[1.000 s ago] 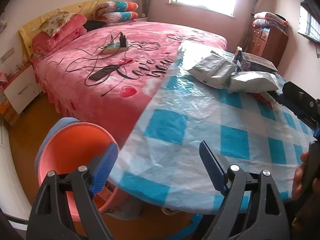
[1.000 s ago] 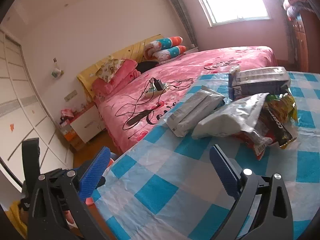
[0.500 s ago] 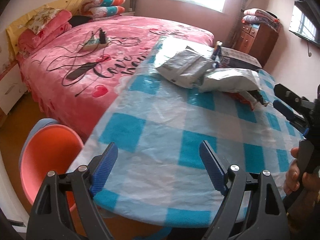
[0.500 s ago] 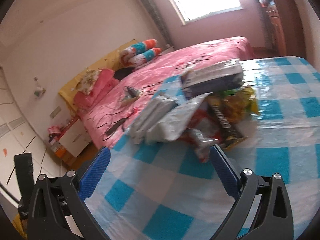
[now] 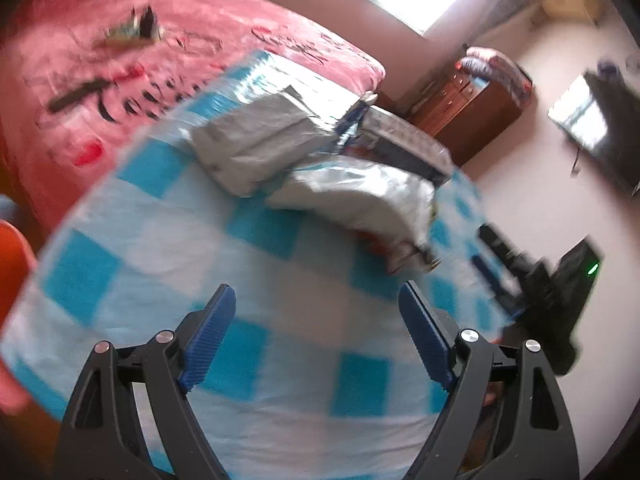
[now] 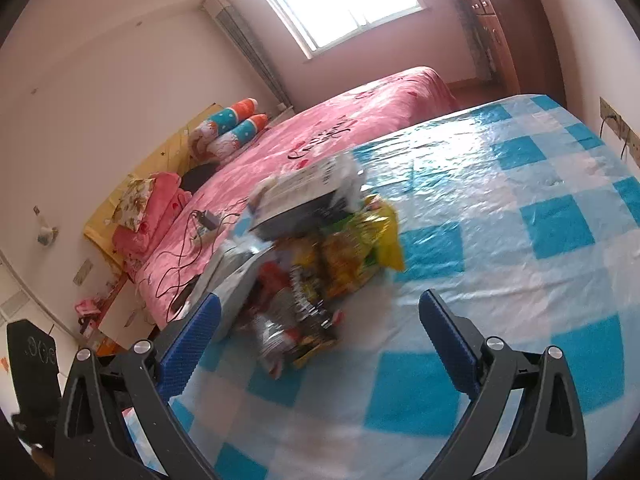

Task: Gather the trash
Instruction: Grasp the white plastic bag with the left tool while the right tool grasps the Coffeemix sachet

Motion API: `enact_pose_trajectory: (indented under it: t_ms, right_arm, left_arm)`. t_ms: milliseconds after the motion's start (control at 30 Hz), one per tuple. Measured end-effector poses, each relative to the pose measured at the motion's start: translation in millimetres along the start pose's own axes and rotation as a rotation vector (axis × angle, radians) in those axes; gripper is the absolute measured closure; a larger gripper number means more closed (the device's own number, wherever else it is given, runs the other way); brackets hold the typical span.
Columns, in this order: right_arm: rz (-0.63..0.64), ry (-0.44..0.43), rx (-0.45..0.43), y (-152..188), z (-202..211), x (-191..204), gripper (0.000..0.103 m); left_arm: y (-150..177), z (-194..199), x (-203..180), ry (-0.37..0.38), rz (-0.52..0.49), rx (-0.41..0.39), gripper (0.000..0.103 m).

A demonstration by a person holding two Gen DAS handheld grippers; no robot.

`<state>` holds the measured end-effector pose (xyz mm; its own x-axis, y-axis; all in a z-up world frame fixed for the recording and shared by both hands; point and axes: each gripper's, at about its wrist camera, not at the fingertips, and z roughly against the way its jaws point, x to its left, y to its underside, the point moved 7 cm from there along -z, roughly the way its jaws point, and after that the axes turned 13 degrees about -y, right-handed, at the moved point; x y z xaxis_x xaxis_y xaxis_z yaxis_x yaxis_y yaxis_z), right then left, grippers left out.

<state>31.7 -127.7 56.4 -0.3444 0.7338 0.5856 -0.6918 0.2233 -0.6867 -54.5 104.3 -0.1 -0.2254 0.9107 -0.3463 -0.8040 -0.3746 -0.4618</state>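
A pile of trash lies on the blue-and-white checked table (image 5: 280,360). In the left wrist view it shows a grey bag (image 5: 260,140), a white crumpled bag (image 5: 360,196), a flat box (image 5: 404,140) and a red wrapper (image 5: 400,256). My left gripper (image 5: 316,308) is open and empty, short of the pile. The right wrist view shows the box (image 6: 300,200), a yellow snack bag (image 6: 360,248), a black-and-yellow wrapper (image 6: 312,316) and the grey bag (image 6: 232,280). My right gripper (image 6: 320,308) is open over the table, with the pile's near edge just ahead of its fingertips.
An orange bin (image 5: 12,264) peeks in at the left edge, below the table. A pink bed (image 6: 320,132) with cables and a power strip (image 6: 204,220) stands behind the table. A wooden dresser (image 5: 472,120) is at the back. The right gripper's body (image 5: 560,292) sits at the table's right side.
Both grippers have swung toward the trash pile, which now sits nearer and more central in both views. The orange bin has slid to the left edge of the left wrist view.
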Motion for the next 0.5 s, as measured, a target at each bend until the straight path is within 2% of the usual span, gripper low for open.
enact_pose_trajectory:
  t_ms: [200,233,333,500]
  right_arm:
    - [-0.054,-0.076,0.092,1,-29,-9,0.006]
    - [-0.048,-0.081,0.099,2,-31,-9,0.008]
    - [-0.035,-0.093,0.128,4,-41,-6,0.023]
    - [0.006,-0.122,0.168,10,-48,7,0.03]
  left_arm:
    - [-23,-20,-28,0.11,0.142,0.044,0.019]
    - [-27,-23,-30,0.11,0.156,0.049,0.019]
    - [-39,-35,-36,0.095,0.177,0.056,0.018]
    - [-50,-59,-34,0.047,0.224,0.095,0.018]
